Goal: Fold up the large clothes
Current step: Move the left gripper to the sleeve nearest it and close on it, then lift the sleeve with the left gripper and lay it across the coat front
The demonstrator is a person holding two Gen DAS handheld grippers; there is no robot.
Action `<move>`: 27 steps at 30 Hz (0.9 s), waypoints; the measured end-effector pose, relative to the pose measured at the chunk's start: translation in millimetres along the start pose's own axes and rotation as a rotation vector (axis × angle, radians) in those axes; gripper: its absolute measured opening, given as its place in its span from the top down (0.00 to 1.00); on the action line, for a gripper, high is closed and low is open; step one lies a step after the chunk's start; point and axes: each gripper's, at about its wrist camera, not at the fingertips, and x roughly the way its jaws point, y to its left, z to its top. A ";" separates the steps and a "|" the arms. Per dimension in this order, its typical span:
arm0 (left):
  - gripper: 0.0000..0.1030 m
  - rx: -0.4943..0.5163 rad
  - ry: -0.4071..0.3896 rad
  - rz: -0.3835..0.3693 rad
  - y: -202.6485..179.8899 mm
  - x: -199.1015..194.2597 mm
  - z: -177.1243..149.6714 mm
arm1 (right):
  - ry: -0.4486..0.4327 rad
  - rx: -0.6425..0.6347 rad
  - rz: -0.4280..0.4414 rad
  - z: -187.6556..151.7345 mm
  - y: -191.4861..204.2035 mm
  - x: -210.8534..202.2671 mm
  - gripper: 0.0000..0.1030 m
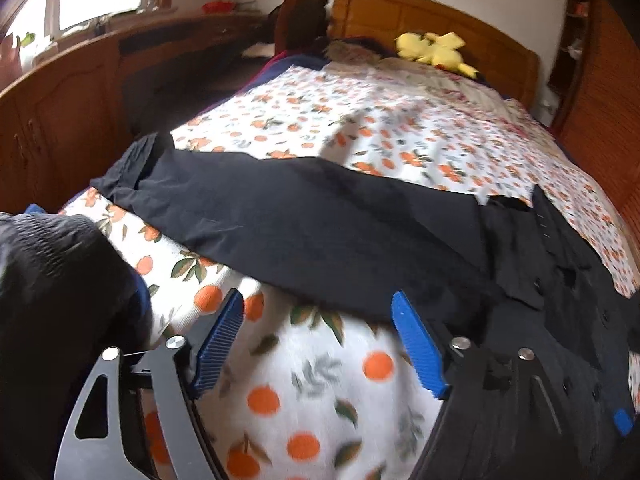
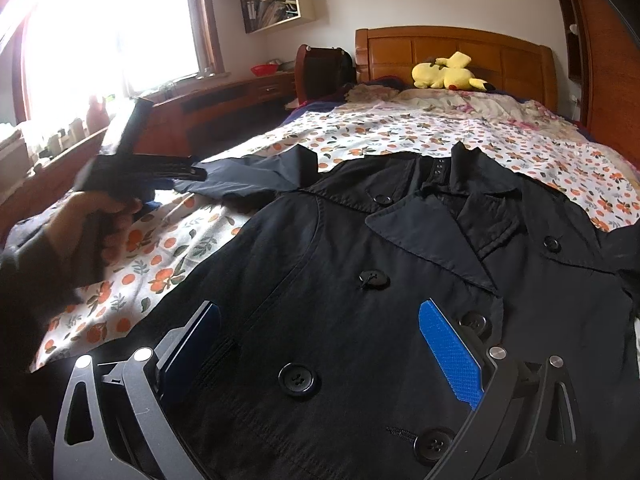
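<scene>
Black double-breasted coat [image 2: 400,264] lies face up on the orange-print bedspread [image 2: 400,132], its sleeve [image 1: 280,216] stretched toward nine o'clock. Left gripper [image 1: 318,344] hovers with jaws apart over bare bedspread just short of the sleeve, holding nothing. Right gripper [image 2: 320,348] hangs wide above the buttoned front. Yellow plush toy [image 2: 448,74] sits at twelve o'clock by the headboard [image 2: 460,46].

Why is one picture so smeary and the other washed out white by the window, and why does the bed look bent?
Left wrist view: motion blur smears the orange-print bedspread, while the black coat stays fairly clear. Right wrist view: the window is blown out to white glare, and the person's hand beside it is blurred and dim. Both views: the fisheye lens bows the headboard and the room's edges.
</scene>
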 end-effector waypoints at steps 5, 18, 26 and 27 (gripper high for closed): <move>0.31 -0.095 0.056 0.012 15.4 35.0 11.4 | -0.001 0.002 0.004 0.0 -1.1 0.0 0.06; 0.96 -0.058 0.035 0.108 0.3 34.8 32.4 | 0.015 0.028 -0.010 -1.5 -6.9 -13.8 0.06; 0.97 0.056 -0.058 0.044 -57.1 -33.9 38.8 | -0.010 0.024 -0.073 -3.4 -15.0 -56.5 0.06; 0.97 0.071 -0.066 0.031 -65.5 -42.0 36.5 | -0.013 0.023 -0.079 -3.2 -15.7 -59.9 0.06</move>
